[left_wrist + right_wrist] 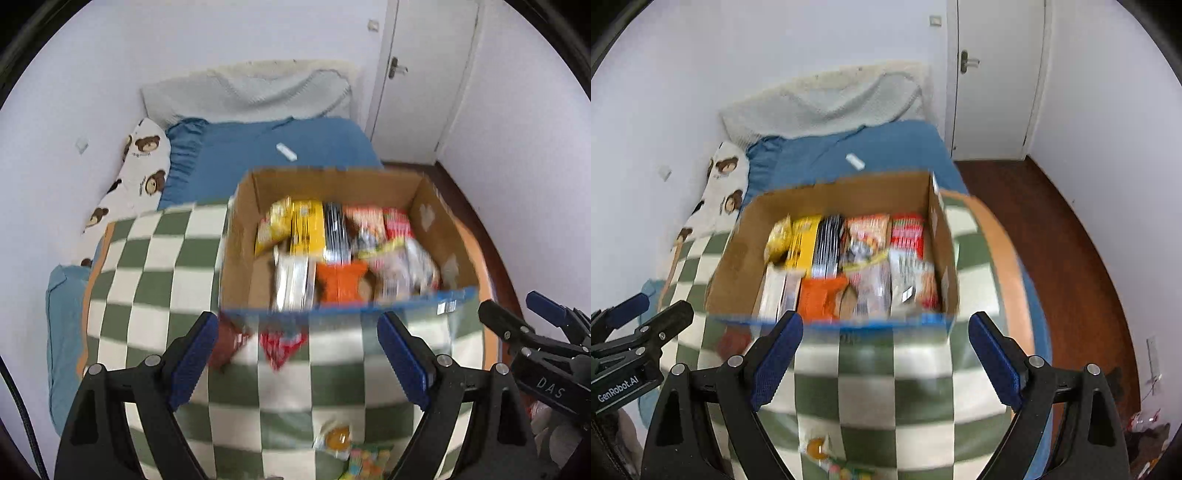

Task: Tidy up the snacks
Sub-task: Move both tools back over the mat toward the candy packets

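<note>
both grippers, left gripper point(297, 354) and right gripper point(886, 354), gape wide, empty. cardboard box point(738, 254) on checkered blanket point(916, 398), packed with upright snack packets point(864, 258); orange pouch point(820, 299) at the near edge.

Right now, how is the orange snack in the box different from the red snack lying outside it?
The orange snack sits inside the cardboard box, packed among other packets; the red snack lies outside on the checkered blanket, just in front of the box wall. The orange one is plain orange; the red one shows white markings. The orange one has been put away; the red one has not. Both are blurred, so print is unreadable.
</note>
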Motion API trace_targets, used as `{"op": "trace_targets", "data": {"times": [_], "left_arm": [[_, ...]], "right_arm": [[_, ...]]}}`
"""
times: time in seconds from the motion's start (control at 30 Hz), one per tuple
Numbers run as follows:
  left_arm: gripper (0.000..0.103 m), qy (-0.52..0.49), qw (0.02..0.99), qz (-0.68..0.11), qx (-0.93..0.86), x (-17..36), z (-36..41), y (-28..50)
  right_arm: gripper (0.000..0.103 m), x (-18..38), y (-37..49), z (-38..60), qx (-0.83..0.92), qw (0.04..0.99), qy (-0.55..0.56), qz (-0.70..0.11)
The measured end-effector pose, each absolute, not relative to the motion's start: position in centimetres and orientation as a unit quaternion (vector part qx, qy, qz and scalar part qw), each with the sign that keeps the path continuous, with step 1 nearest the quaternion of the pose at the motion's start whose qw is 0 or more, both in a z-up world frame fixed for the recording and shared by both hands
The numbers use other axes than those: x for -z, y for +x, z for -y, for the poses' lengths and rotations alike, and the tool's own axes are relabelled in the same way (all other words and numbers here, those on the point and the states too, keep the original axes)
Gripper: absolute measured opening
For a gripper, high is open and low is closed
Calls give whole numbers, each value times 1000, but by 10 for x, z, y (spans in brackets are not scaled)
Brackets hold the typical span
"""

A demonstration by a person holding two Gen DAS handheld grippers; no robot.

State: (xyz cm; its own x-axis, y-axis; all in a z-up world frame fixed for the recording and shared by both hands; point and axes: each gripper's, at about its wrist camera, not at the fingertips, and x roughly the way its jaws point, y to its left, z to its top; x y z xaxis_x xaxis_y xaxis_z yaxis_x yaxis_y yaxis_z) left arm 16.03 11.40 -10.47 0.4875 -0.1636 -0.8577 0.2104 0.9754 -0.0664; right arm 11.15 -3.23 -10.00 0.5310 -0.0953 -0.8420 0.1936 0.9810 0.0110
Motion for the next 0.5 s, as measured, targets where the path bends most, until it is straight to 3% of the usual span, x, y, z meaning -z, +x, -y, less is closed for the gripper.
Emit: {"op": "trace_targets", "data": {"times": [0.3, 0.5], "left_arm": [[88, 91, 767, -630, 80, 244, -133, 81], [88, 102, 728, -675, 55, 298, -146, 57]], "right_arm": [[93, 257, 16, 1, 16, 748, 102, -656], [89, 333, -3, -24, 13, 702, 135, -699]]}}
